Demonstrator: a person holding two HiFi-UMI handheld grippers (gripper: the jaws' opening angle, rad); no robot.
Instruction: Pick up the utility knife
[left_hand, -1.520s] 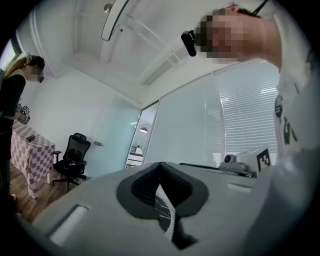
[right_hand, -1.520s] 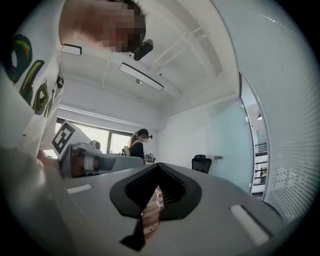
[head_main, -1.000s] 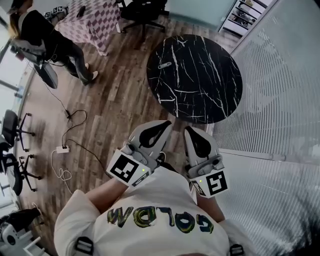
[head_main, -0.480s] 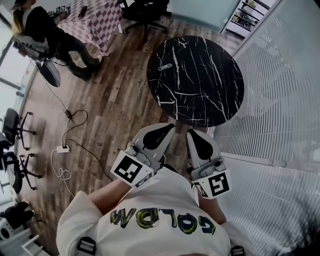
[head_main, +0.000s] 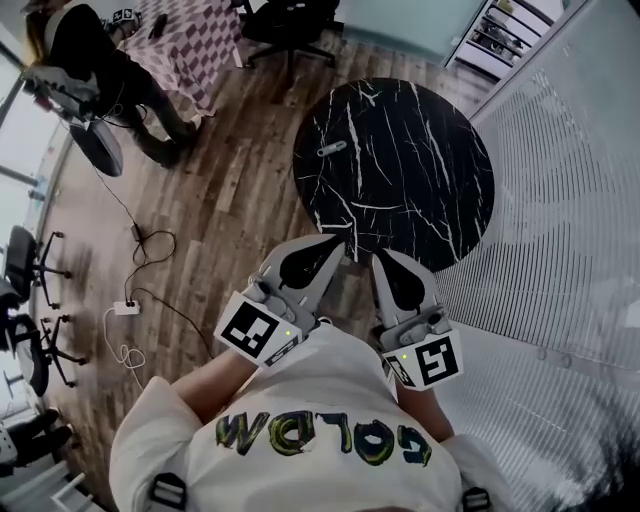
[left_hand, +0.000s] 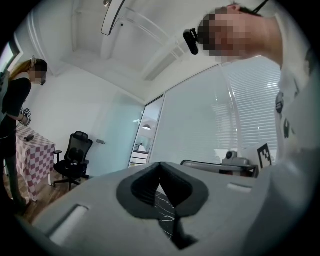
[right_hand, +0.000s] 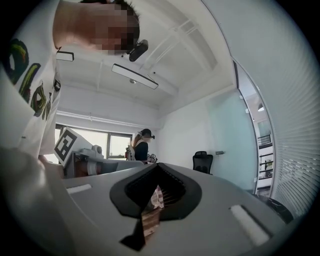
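Note:
The utility knife (head_main: 331, 148), small and grey, lies on the left part of the round black marble table (head_main: 420, 180). I hold both grippers close to my chest, short of the table's near edge and well short of the knife. My left gripper (head_main: 337, 244) points at the table's near-left rim, jaws shut and empty. My right gripper (head_main: 381, 257) sits beside it, also shut with nothing in it. In the left gripper view the jaws (left_hand: 160, 164) meet, with marble showing through the gap below. In the right gripper view the jaws (right_hand: 158, 165) also meet.
A glass wall with blinds (head_main: 560, 200) runs along the right of the table. A black office chair (head_main: 290, 20), a checkered table (head_main: 190, 40) and a person (head_main: 100, 70) stand at the far left. A power strip with cable (head_main: 125, 307) lies on the wooden floor.
Both grippers have moved forward together toward the table, whose near edge now lies closer to their tips. Both stay shut. The person at the far left has shifted a little.

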